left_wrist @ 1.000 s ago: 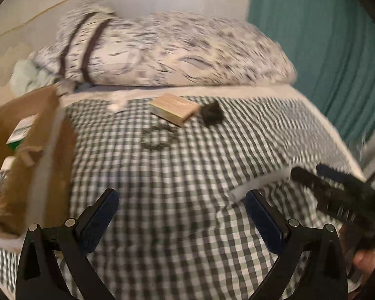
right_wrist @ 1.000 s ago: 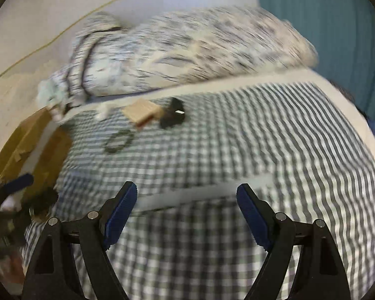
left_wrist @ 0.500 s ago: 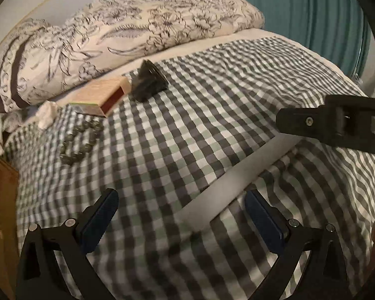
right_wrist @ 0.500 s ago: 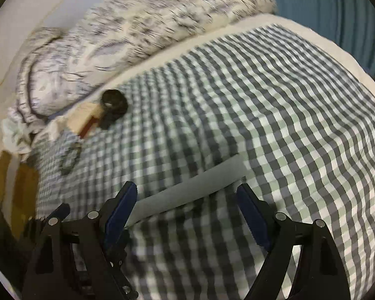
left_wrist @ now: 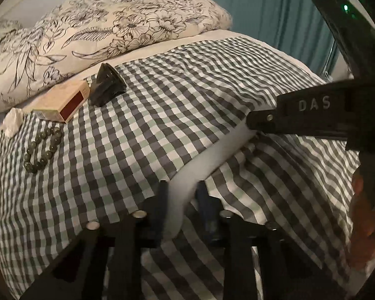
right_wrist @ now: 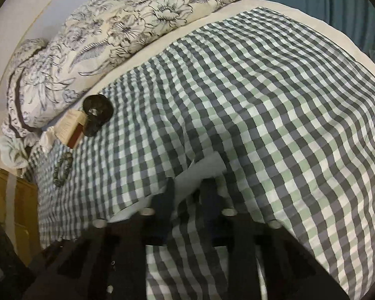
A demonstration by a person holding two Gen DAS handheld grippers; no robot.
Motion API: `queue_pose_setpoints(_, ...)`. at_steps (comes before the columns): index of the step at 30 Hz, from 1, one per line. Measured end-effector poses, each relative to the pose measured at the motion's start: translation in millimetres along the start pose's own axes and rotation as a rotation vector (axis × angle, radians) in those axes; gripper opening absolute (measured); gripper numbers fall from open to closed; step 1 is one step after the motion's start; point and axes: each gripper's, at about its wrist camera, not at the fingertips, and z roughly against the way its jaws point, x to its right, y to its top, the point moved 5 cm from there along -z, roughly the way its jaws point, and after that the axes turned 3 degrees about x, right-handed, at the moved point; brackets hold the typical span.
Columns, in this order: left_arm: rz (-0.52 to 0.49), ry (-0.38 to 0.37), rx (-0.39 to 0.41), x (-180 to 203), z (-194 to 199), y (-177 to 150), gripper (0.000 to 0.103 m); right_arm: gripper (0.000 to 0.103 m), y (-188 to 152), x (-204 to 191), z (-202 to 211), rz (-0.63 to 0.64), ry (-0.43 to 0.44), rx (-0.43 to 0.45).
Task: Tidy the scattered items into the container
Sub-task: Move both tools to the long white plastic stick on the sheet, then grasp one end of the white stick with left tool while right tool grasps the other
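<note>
A long pale grey strip (left_wrist: pixel 207 160) lies on the checked bedspread (left_wrist: pixel 162 115). My left gripper (left_wrist: pixel 183 205) is shut on its near end. My right gripper (right_wrist: pixel 187 195) is shut on its other end (right_wrist: pixel 202 170); its body shows at the right of the left wrist view (left_wrist: pixel 312 115). Further back lie a tan box (left_wrist: pixel 62 101), a black object (left_wrist: pixel 107 85), a green bead bracelet (left_wrist: pixel 42 150) and a crumpled white scrap (left_wrist: pixel 12 121). The cardboard box (right_wrist: pixel 15 200) stands at the bed's left edge in the right wrist view.
A floral pillow (left_wrist: pixel 107 30) lies along the head of the bed. A teal curtain (left_wrist: pixel 275 12) hangs on the right. A pale cloth (right_wrist: pixel 10 152) is bunched by the pillow's left end.
Both grippers have moved down to the grey strip and closed on its two ends. The left wrist view has swung right, away from the cardboard box.
</note>
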Motion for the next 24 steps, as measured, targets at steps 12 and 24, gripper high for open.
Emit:
queue_pose_setpoints(12, 0.025, -0.048, 0.043, 1, 43, -1, 0.007, 0.001, -6, -19, 29, 0.012, 0.114, 0.011)
queue_pose_setpoints(24, 0.096, -0.047, -0.02, -17, 43, -26, 0.007, 0.031, -31, -27, -11, -0.192, 0.278, -0.162)
